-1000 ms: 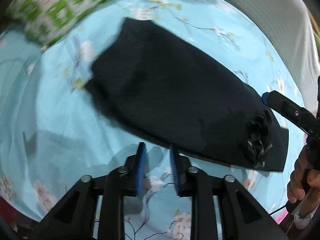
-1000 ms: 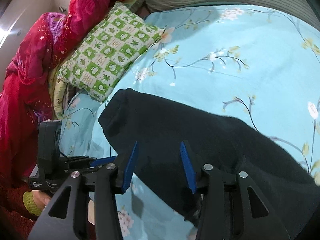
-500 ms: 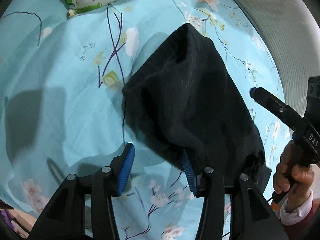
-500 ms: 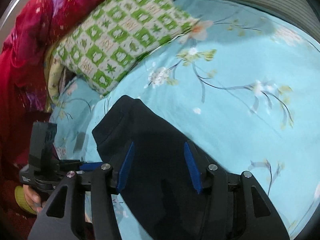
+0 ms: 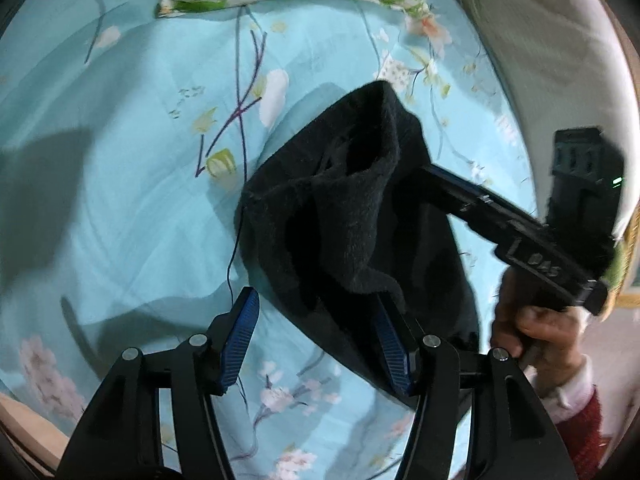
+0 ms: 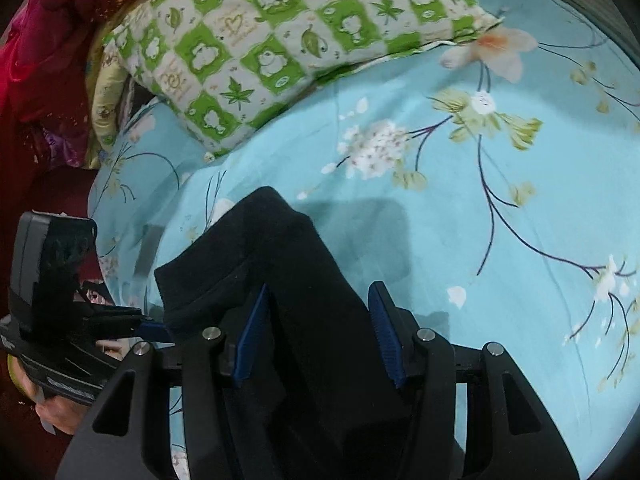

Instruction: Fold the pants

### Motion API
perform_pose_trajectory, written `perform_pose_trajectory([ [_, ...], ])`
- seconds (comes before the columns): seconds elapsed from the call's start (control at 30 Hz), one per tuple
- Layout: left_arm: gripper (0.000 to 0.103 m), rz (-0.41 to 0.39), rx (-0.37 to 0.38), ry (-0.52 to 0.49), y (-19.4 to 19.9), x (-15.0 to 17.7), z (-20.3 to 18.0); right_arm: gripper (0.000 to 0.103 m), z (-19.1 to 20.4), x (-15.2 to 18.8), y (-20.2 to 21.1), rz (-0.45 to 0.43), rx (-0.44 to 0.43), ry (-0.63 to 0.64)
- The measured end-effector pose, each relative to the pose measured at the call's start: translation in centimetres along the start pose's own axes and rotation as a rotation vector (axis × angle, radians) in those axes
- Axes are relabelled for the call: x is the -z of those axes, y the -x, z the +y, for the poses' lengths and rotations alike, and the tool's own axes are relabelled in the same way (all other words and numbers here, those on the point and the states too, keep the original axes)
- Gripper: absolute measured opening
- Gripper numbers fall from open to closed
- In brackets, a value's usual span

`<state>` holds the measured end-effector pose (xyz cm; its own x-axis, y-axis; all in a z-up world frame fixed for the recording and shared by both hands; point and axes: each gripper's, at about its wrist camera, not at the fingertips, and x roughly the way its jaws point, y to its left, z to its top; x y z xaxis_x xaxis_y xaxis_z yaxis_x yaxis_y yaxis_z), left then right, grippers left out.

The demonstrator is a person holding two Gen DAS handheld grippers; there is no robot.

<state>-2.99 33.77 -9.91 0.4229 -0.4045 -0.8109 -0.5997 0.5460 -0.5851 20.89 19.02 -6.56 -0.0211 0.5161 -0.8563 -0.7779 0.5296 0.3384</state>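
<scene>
The pants (image 5: 352, 216) are bunched into a dark heap on the flowered bedsheet (image 5: 120, 200), just ahead of both claws. In the left wrist view the left gripper (image 5: 316, 336) is seen with its jaws opening; a fold of the black cloth overlaps its right-hand pad, while bare sheet lies under the left-hand pad, so nothing appears to be pinched. The cloth is judged to be in the course of release, laid down so that a fold can settle.

In the right wrist view the right gripper (image 6: 316, 336) is held over the pants (image 6: 280, 280) with its jaws apart. Dark fabric fills the gap between the pads, but whether it is pressed by them cannot be told; the pads seem to stand clear of it.

The far end of the heap is raised into a loose peak, and a rumpled hem is turned toward the left claw. Open sheet is left beyond and to the left of the left claw, and beyond and to the right of the right claw. Further off, the way is closed by a green checked pillow (image 6: 288, 40). The two claws stand close together, so sideways moves between them are judged to be cramped.
</scene>
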Motion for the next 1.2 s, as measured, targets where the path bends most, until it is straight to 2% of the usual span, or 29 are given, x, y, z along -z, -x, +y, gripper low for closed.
perform_pose_trajectory([
  [0.1,0.063,-0.009,0.049,0.035,0.8,-0.3,0.5,0.053,-0.1,-0.3,-0.3,0.021,-0.008,0.021],
  [0.2,0.066,-0.009,0.041,0.046,0.7,-1.0,0.3,0.053,-0.3,-0.8,-0.5,0.030,-0.018,0.028],
  [0.23,0.067,-0.007,0.027,0.054,0.9,-0.9,0.6,0.053,-0.3,-1.0,-0.6,0.029,-0.022,0.028],
  [0.3,0.067,-0.002,-0.052,0.072,0.1,-1.0,0.9,0.053,-0.3,-1.3,-0.6,0.024,-0.032,0.031],
  [0.43,0.060,-0.005,-0.116,0.053,-1.4,-1.3,1.2,0.053,0.1,-1.7,-1.3,0.031,-0.045,0.052],
  [0.5,0.054,-0.032,-0.156,0.011,-1.6,-1.3,0.3,0.053,0.4,-1.8,-1.9,0.046,-0.048,0.064],
  [0.53,0.043,-0.045,-0.191,-0.023,-1.7,-1.2,-0.3,0.052,0.6,-1.8,-2.4,0.056,-0.046,0.070],
  [0.57,0.030,-0.052,-0.201,-0.056,-1.8,-1.2,-0.8,0.046,0.7,-1.7,-2.6,0.062,-0.041,0.075],
  [0.6,0.027,-0.052,-0.194,-0.070,-2.0,-1.2,-1.2,0.037,0.8,-1.7,-2.8,0.064,-0.035,0.079],
  [0.67,0.018,-0.060,-0.190,-0.093,-1.7,-1.1,-1.8,0.029,1.0,-1.5,-2.6,0.053,-0.028,0.078],
  [0.73,0.015,-0.076,-0.175,-0.138,-1.1,-0.9,-2.9,0.024,1.0,-1.1,-1.8,0.035,-0.029,0.073],
  [0.93,0.014,-0.135,-0.146,-0.312,1.3,0.4,-8.2,0.021,1.0,0.6,3.5,-0.109,-0.031,0.020],
  [1.2,0.014,-0.169,-0.043,-0.555,3.1,3.6,-16.2,0.020,-0.5,5.6,12.7,-0.335,-0.013,-0.103],
])
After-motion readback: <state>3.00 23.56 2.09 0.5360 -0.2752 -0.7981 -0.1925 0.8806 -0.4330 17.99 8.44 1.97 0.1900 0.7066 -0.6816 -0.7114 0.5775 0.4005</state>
